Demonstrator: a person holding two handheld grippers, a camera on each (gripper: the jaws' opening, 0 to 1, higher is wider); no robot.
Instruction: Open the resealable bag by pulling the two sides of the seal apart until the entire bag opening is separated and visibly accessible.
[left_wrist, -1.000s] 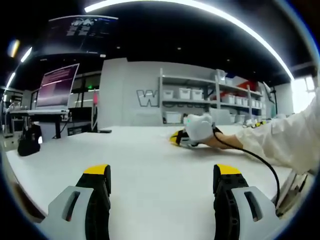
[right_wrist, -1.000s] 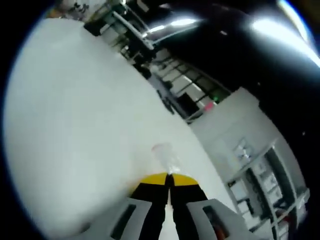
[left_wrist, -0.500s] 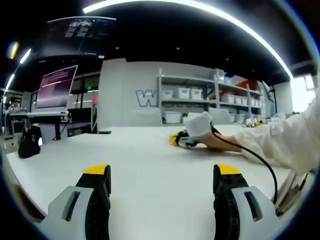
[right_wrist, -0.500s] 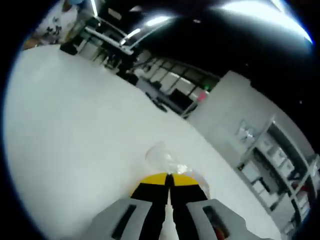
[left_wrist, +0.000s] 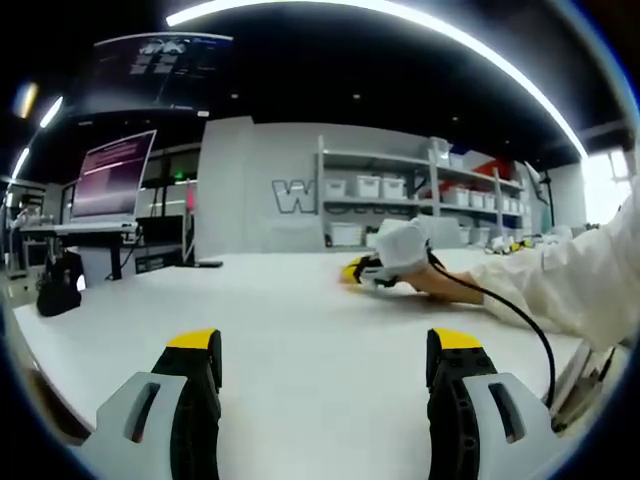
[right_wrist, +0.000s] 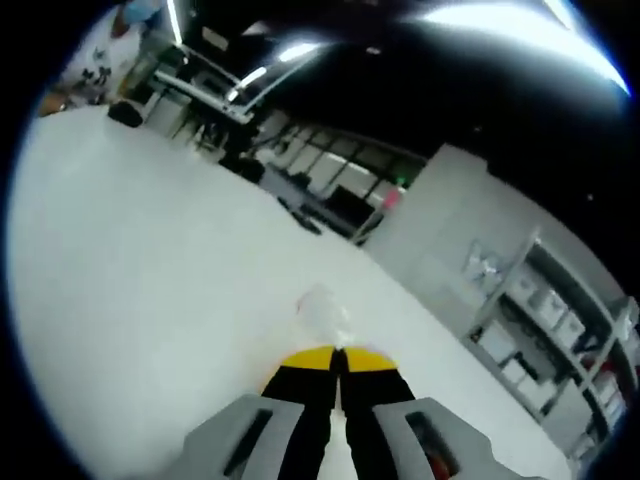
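The left gripper (left_wrist: 325, 400) hovers low over the white table (left_wrist: 280, 310), jaws wide apart, holding nothing. The right gripper (right_wrist: 338, 362) has its jaws closed on the edge of the clear bag (right_wrist: 322, 312), which sticks out over the table just beyond the tips. Its contents cannot be made out. Beyond, shelves (left_wrist: 400, 190) carry white bins (left_wrist: 370, 187).

- left gripper (left_wrist: 325, 350): jaws spread wide, nothing between them.
- right gripper (right_wrist: 338, 352): jaws pressed together (a clear film pinched at the tips).
- white-sleeved arm (left_wrist: 560, 275) extended, gloved hand (left_wrist: 403, 245) forward.
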